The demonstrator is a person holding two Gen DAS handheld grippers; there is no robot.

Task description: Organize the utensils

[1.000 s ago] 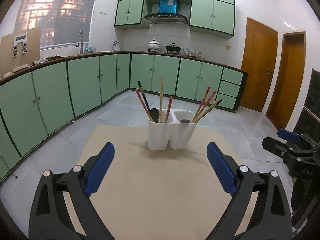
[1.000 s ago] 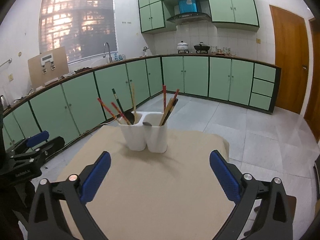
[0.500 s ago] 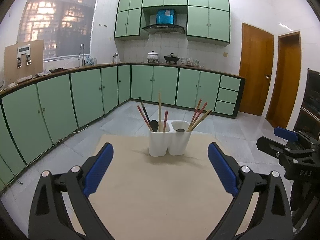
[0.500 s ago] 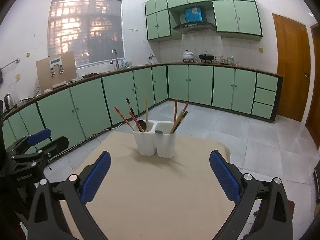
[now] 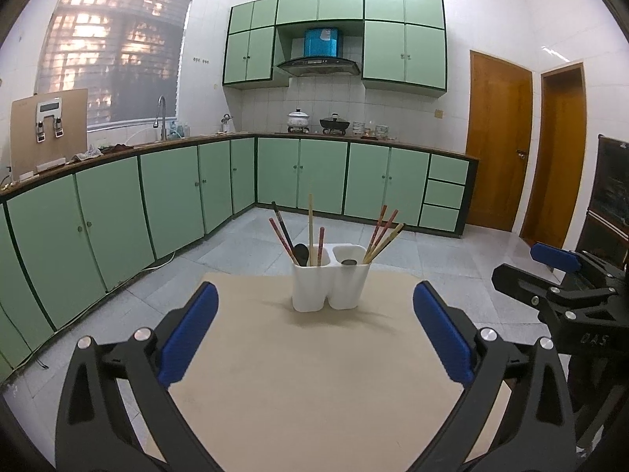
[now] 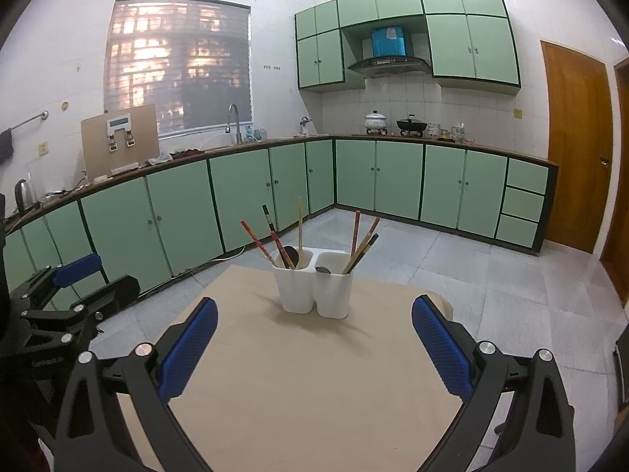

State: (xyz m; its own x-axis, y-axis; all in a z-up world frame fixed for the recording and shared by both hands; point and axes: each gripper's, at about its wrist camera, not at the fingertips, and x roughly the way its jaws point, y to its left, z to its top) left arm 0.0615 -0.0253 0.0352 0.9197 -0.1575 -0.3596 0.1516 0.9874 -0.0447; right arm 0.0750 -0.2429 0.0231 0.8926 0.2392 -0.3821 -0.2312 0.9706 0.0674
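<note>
Fingers of left gripper [image 5: 314, 330]: spread wide, empty, hovering over the tan worktop [image 5: 314, 373]. Right gripper [image 6: 314, 334]: likewise spread wide, holding nothing. Holder [image 5: 331, 278]: one, white, two compartments, upright on the worktop's far part, well ahead of both grippers and centred between each pair of fingers. Left compartment: four chopsticks [image 5: 310, 228], one dark spoon [image 5: 302, 252]. Right compartment: about four chopsticks, bunched and hard to count, plus one spoon bowl [image 5: 348, 262] at the rim. Beyond: green cabinets [image 5: 177, 192].
</note>
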